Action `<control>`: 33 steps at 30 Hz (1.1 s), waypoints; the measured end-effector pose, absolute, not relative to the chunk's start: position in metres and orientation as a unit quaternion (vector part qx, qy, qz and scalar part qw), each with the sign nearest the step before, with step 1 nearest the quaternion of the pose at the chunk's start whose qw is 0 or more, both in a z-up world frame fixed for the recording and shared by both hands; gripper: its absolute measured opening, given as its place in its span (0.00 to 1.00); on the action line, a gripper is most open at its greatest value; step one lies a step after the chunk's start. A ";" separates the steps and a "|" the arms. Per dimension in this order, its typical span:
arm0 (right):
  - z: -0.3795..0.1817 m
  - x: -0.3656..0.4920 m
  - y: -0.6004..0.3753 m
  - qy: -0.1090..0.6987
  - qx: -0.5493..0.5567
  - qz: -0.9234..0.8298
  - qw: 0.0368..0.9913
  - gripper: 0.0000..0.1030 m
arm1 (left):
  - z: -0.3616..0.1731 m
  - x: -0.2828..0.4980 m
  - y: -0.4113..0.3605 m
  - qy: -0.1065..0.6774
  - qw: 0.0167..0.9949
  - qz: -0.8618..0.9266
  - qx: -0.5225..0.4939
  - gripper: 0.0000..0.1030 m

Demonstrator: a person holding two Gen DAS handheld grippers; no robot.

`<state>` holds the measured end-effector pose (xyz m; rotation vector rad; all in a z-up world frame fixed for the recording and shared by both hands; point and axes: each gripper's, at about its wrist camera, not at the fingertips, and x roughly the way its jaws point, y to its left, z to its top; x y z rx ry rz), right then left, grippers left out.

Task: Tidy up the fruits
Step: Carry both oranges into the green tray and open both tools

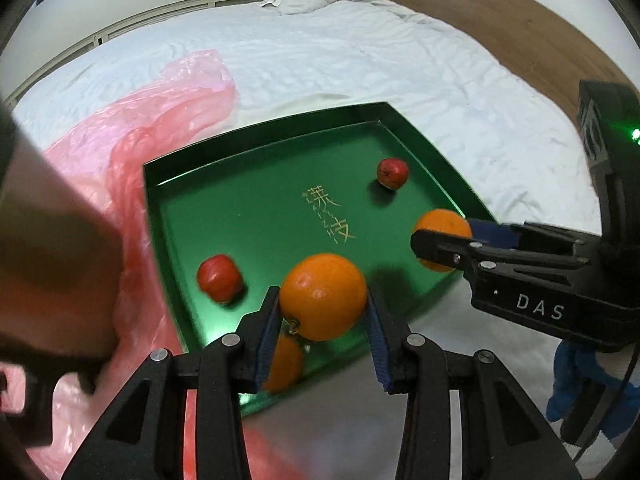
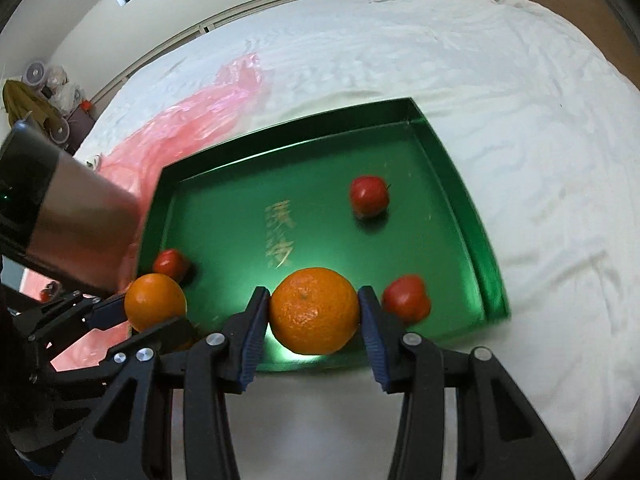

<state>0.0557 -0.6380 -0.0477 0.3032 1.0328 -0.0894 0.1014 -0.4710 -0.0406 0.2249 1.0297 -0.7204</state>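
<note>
A green tray (image 1: 248, 184) (image 2: 460, 184) lies on a white bed. My left gripper (image 1: 322, 314) is shut on an orange (image 1: 323, 296) held over the tray's near edge; this orange shows at the left of the right wrist view (image 2: 155, 302). My right gripper (image 2: 314, 312) is shut on a second orange (image 2: 314, 310), which shows at the right of the left wrist view (image 1: 442, 238). Small red fruits lie in the tray: (image 1: 219, 278), (image 1: 393, 173), (image 2: 369, 196), (image 2: 406, 298), (image 2: 171, 263). An orange reflection shows under the left-held fruit.
A crumpled pink plastic bag (image 1: 160, 128) (image 2: 192, 120) lies left of the tray. White bedsheet (image 1: 440, 80) surrounds the tray. A wooden headboard (image 1: 500, 12) stands at the far right. Clutter (image 2: 48, 88) sits beside the bed at far left.
</note>
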 end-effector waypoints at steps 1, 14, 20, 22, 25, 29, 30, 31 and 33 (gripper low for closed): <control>-0.051 0.060 -0.640 0.493 0.135 -0.043 0.858 0.81 | -0.045 0.104 -0.476 0.482 0.803 -0.334 0.109 0.34; -0.080 0.082 -0.655 0.502 0.097 -0.039 0.858 0.82 | -0.085 0.114 -0.501 0.512 0.788 -0.316 0.130 0.35; -0.079 0.082 -0.655 0.505 0.097 -0.040 0.857 0.82 | -0.086 0.115 -0.502 0.514 0.786 -0.317 0.130 0.35; -0.079 0.083 -0.654 0.507 0.095 -0.041 0.856 0.83 | -0.086 0.116 -0.504 0.514 0.787 -0.316 0.129 0.35; -0.078 0.084 -0.650 0.511 0.086 -0.043 0.854 0.84 | -0.082 0.116 -0.503 0.508 0.791 -0.314 0.130 0.35; -0.071 0.080 -0.647 0.508 0.076 -0.048 0.857 0.98 | -0.077 0.116 -0.499 0.504 0.794 -0.315 0.126 0.35; -0.069 0.079 -0.647 0.506 0.076 -0.049 0.858 0.98 | -0.076 0.115 -0.498 0.504 0.794 -0.315 0.126 0.35; -0.066 0.078 -0.646 0.505 0.075 -0.051 0.859 0.98 | -0.073 0.114 -0.494 0.502 0.796 -0.316 0.125 0.35; -0.060 0.075 -0.644 0.502 0.071 -0.053 0.861 0.98 | -0.068 0.111 -0.490 0.496 0.799 -0.316 0.124 0.35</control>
